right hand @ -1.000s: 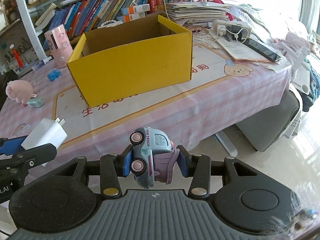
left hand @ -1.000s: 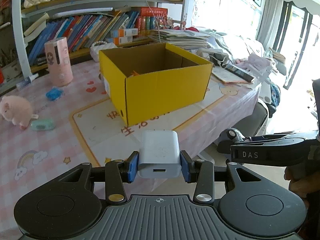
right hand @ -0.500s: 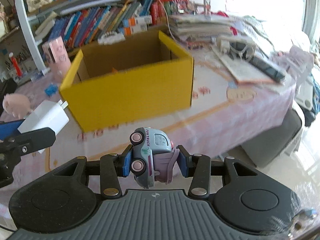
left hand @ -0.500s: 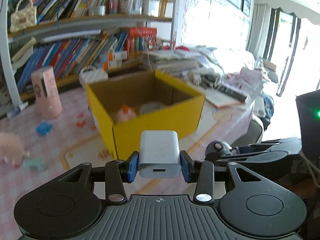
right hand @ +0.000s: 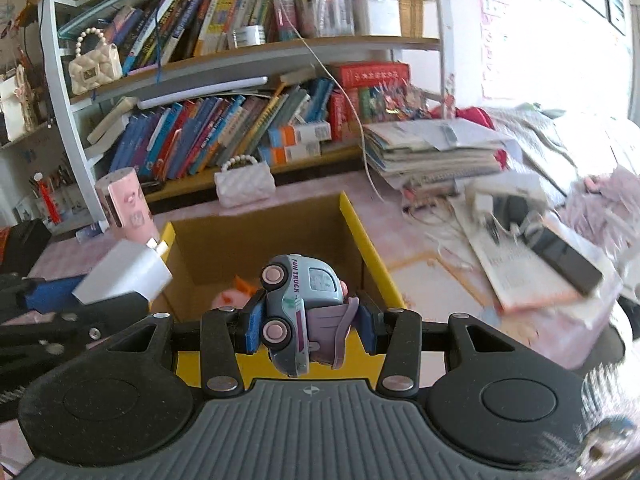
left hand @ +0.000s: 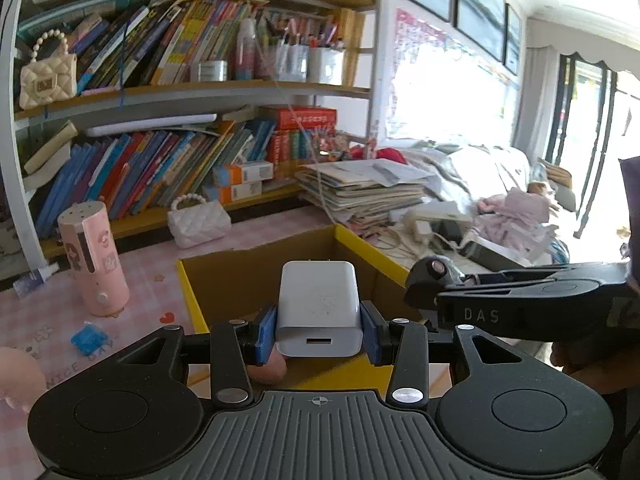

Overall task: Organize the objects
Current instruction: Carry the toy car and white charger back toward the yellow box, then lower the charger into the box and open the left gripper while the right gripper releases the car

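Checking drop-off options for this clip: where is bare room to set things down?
Free: the yellow box floor, apart from a pink toy; pink tablecloth between the box and the pink bottle. Crowded: right of the box, under papers, cables and a book stack.

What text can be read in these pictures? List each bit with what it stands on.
"FUN TRUCK": on the toy car held in the right gripper.
"DAS": on the side of the right gripper, seen from the left wrist view.
"NICE DAY" (partly cut off): on the tablecloth.
Book spines, the red box and the wall poster: too small or blurred to read.
The charger in the left gripper: no readable text.
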The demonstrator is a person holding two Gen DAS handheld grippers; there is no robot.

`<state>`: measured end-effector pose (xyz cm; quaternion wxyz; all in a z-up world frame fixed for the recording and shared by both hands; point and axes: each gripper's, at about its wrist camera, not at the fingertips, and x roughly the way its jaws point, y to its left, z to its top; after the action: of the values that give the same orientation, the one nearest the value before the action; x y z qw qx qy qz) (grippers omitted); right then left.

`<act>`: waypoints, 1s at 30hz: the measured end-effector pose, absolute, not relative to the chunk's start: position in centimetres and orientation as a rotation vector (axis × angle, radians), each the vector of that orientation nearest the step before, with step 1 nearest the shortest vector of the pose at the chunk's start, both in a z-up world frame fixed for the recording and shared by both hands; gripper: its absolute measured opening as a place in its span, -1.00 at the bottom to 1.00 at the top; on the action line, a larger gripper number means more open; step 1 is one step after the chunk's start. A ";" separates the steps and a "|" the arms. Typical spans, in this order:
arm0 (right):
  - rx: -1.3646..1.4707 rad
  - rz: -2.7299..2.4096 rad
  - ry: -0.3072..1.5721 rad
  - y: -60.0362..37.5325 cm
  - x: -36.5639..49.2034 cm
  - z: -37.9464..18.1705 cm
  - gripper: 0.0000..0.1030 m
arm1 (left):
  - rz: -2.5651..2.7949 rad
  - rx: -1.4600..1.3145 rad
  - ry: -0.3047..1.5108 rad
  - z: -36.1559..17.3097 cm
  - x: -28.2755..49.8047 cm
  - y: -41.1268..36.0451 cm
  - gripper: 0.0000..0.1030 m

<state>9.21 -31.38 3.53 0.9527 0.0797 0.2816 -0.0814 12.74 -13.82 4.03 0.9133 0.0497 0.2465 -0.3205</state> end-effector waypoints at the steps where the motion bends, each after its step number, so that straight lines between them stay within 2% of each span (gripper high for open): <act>1: 0.155 -0.156 0.574 -31.6 9.8 3.5 -0.18 | -0.651 0.099 0.513 3.8 13.2 -14.1 -0.20; 30: -0.064 0.134 0.790 -33.0 24.3 -2.5 -0.18 | -0.487 0.238 0.703 -2.9 20.6 -20.0 -0.20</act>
<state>24.32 -33.02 -2.52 0.9202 -0.0312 0.3847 0.0653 20.64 -20.01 -2.86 0.9032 0.1150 0.3401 -0.2354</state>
